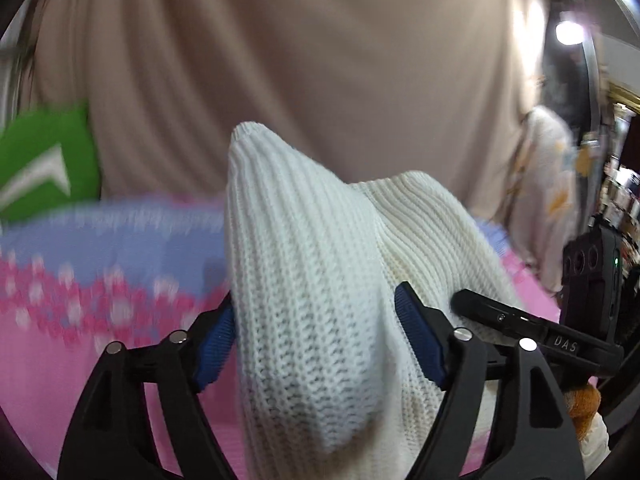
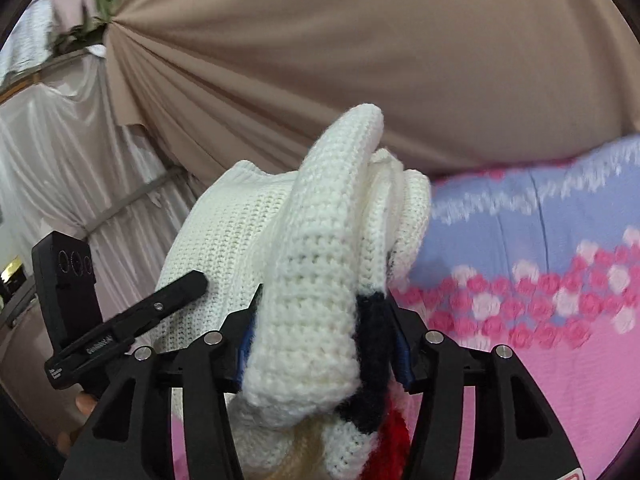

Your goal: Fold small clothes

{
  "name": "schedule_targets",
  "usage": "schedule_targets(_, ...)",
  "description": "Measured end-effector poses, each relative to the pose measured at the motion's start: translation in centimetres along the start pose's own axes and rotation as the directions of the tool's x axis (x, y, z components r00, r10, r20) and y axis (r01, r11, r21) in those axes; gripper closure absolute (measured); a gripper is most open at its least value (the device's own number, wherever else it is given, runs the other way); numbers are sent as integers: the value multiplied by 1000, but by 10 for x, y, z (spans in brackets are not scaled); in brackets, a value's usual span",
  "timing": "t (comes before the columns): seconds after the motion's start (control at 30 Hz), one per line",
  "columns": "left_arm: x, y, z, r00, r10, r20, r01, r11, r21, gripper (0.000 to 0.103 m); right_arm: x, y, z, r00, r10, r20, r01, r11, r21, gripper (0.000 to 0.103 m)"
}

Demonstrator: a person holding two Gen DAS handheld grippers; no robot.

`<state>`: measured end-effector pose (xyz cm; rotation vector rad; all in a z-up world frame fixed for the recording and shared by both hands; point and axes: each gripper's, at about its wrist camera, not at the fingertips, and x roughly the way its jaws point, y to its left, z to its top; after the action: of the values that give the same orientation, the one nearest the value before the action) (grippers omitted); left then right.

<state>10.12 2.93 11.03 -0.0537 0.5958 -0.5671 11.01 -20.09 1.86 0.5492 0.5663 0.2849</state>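
Observation:
A small white knitted sweater [image 1: 308, 280] is held up between both grippers above a pink and lilac patterned cloth [image 1: 100, 280]. My left gripper [image 1: 314, 316] is shut on a bunched fold of the sweater. In the right wrist view my right gripper [image 2: 322, 324] is shut on a thick fold of the same sweater [image 2: 312, 264], which has navy and red knit parts [image 2: 374, 360] at its lower edge. The other gripper's finger shows at the right of the left wrist view [image 1: 536, 332] and at the left of the right wrist view [image 2: 132, 316].
A beige draped curtain [image 1: 320, 60] fills the background. A green cushion or bag [image 1: 44, 160] lies at the far left. White satin drapes [image 2: 60, 160] hang at left in the right wrist view. The pink and lilac cloth [image 2: 540, 280] spreads to the right.

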Motion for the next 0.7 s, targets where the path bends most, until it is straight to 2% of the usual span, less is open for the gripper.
schedule_targets(0.03, 20, 22, -15, 997, 49, -64, -52, 997, -50, 33, 15, -16, -11, 998, -45, -32, 46, 998, 40, 54)
schedule_targets(0.07, 30, 43, -28, 993, 54, -104, -64, 993, -97, 37, 22, -34, -22, 997, -65, -48, 69, 993, 92, 54)
schedule_targets(0.1, 31, 56, -37, 993, 29, -113, -44, 991, -130, 37, 21, -44, -29, 998, -41, -42, 46, 992, 122, 54)
schedule_targets(0.13, 28, 69, -43, 995, 10, -104, -27, 987, -160, 36, 17, -50, -32, 999, -20, -30, 24, 989, 143, 54)
schedule_targets(0.17, 22, 76, -46, 996, 9, -92, -25, 984, -176, 36, 12, -50, -30, 999, -33, -17, 35, 989, 142, 54)
schedule_targets(0.27, 11, 80, -41, 998, 13, -58, -24, 983, -184, 35, 8, -39, -13, 1000, -24, 0, 24, 994, 107, 54)
schedule_targets(0.37, 13, 64, -34, 999, 13, -53, -21, 987, -161, 35, 22, -25, 1, 1000, -17, -18, 18, 999, 51, 54)
schedule_targets(0.43, 16, 51, -38, 997, 41, -60, -49, 991, -127, 35, 40, -12, 0, 996, -71, -53, 70, 997, -21, 54)
schedule_targets(0.47, 18, 46, -37, 996, 63, -65, -70, 992, -102, 35, 52, -7, -2, 990, -115, -76, 110, 992, -64, 58)
schedule_targets(0.5, 21, 38, -41, 992, 106, -67, -111, 991, -70, 36, 60, -5, -6, 985, -148, -91, 139, 985, -102, 79)
schedule_targets(0.53, 22, 33, -44, 988, 139, -65, -142, 989, -44, 36, 62, -2, -10, 981, -175, -88, 163, 978, -130, 83)
schedule_targets(0.63, 20, 22, -50, 980, 191, -57, -191, 982, 9, 36, 34, 17, -6, 995, -95, 24, 97, 982, -159, 85)
schedule_targets(0.7, 20, 19, -53, 976, 210, -53, -209, 978, 20, 36, 19, 28, -1, 994, -57, 90, 74, 978, -194, 85)
